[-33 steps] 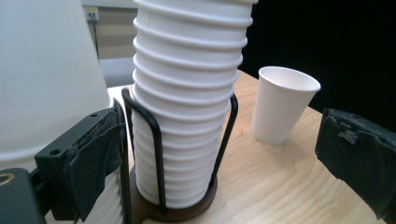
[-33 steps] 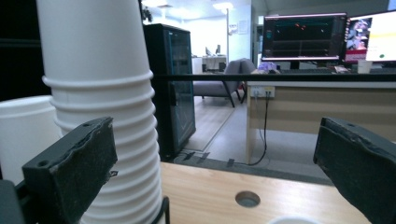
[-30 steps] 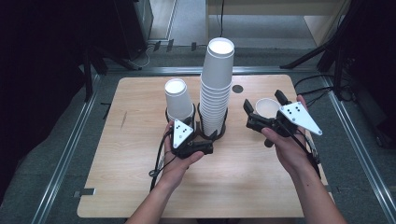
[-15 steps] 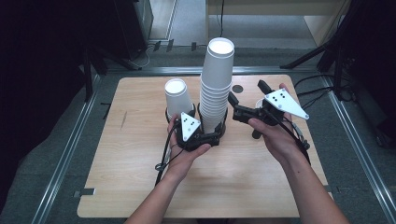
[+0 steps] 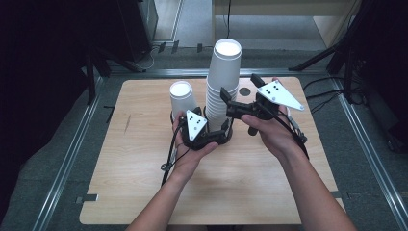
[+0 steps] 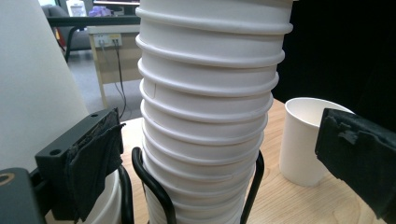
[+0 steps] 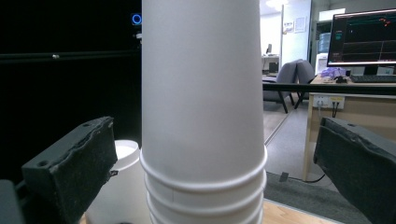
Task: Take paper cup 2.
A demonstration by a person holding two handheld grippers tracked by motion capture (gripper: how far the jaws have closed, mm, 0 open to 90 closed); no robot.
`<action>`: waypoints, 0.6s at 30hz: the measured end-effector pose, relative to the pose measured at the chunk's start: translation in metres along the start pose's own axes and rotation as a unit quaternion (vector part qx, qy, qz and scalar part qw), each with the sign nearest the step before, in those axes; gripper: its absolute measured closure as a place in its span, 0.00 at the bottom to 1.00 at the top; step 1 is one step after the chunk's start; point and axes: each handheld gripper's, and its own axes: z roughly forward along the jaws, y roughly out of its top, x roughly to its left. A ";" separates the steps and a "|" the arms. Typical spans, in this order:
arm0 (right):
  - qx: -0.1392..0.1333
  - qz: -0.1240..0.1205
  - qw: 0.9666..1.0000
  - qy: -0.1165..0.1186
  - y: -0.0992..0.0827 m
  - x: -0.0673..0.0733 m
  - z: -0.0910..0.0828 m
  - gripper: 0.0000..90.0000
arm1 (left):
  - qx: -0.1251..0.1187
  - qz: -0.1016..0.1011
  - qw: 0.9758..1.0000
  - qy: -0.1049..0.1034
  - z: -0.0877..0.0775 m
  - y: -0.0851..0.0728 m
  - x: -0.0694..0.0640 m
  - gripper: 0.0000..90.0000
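Cup stack (image 5: 224, 82): tall, nested, white paper, upright in a black wire holder (image 6: 154, 186) at desk (image 5: 144, 192) centre, roughly 12 o'clock from the person.

Short stack (image 5: 182, 97): in an adjoining holder ring, at 9 o'clock of the tall one.

Single cup (image 6: 306, 140): loose on the desk, at 3 o'clock of the tall stack in the left gripper view.

Right hand-held gripper (image 5: 226, 103): a second ago off at 3 o'clock beside the single cup; now swung in against the stack's upper part. Jaws spread wide, one to each side of the top cup (image 7: 201, 93), neither pad touching. Judged: top cup is about to be pulled off; closing comes next.

Left hand-held gripper (image 5: 211, 137): same place as before, low at 6 o'clock of the stack's base. Jaws apart, flanking the lower cups, no contact seen. Judged: set to steady the stack.

Pose: right hand (image 5: 269, 134) palm-up, wrist raised, reaching toward 10 o'clock; left hand (image 5: 190, 154) cupped beneath its tool, forearm entering from 6 o'clock.
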 end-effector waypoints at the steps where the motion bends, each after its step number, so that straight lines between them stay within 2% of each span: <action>1: 0.001 0.000 1.000 0.000 0.001 0.000 0.002 0.00 | -0.001 0.000 1.000 0.000 0.000 0.000 0.000 0.01; 2: 0.001 0.000 1.000 0.001 0.002 0.001 0.003 0.00 | 0.001 0.005 1.000 0.003 0.001 0.000 0.000 0.01; 5: 0.008 -0.021 1.000 -0.003 0.004 0.001 0.010 0.00 | 0.003 0.012 1.000 0.021 0.004 -0.002 0.001 0.01; 6: 0.011 -0.018 1.000 -0.005 0.005 0.001 0.012 0.00 | 0.005 0.011 1.000 0.021 0.005 -0.002 0.001 0.01; 10: 0.018 0.001 1.000 -0.001 0.008 -0.001 0.017 0.00 | 0.005 0.013 1.000 0.019 0.006 -0.002 0.000 0.01; 18: 0.027 0.008 1.000 0.004 0.008 0.004 0.028 0.00 | -0.007 0.018 1.000 0.005 0.009 0.003 -0.005 0.01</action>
